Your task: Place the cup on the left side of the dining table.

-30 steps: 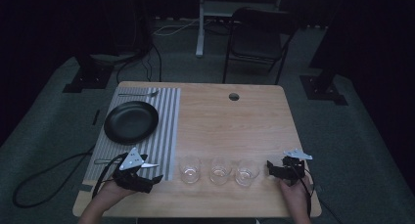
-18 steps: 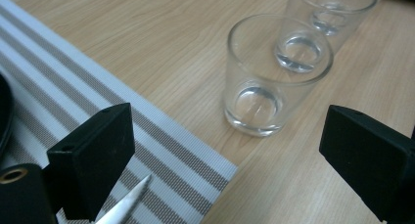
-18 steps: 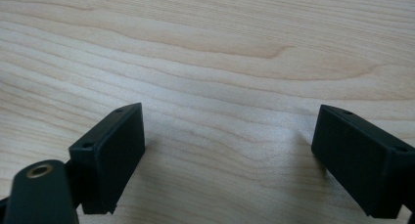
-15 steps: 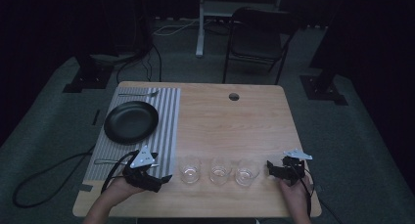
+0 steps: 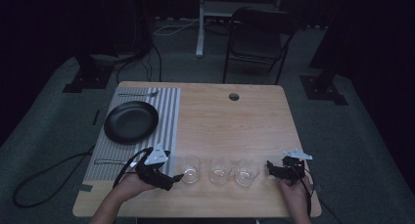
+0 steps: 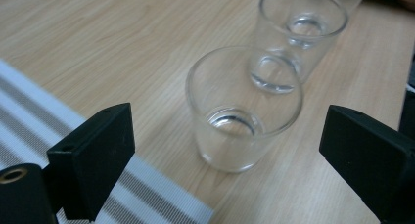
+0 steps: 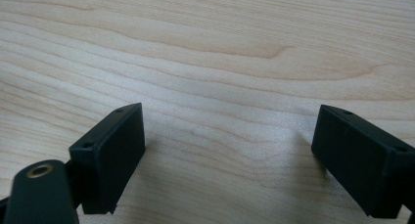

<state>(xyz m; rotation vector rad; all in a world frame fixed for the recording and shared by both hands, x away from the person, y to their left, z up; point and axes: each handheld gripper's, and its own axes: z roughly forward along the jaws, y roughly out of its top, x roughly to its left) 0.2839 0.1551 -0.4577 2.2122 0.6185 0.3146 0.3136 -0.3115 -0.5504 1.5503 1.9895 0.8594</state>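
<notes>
Left gripper (image 6: 227, 150) stood wide open, holding nothing — jaws lined up either side of the nearest glass (image 6: 243, 109), seemingly to grasp it; right gripper (image 7: 227, 150) rested open, empty.

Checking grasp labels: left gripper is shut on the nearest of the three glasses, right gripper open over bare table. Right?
Not quite. The left gripper is open: in the left gripper view its jaws stand wide, apart from the nearest glass, which sits ahead between them untouched. The rest holds: three glasses in a row, right gripper open over bare table.
</notes>
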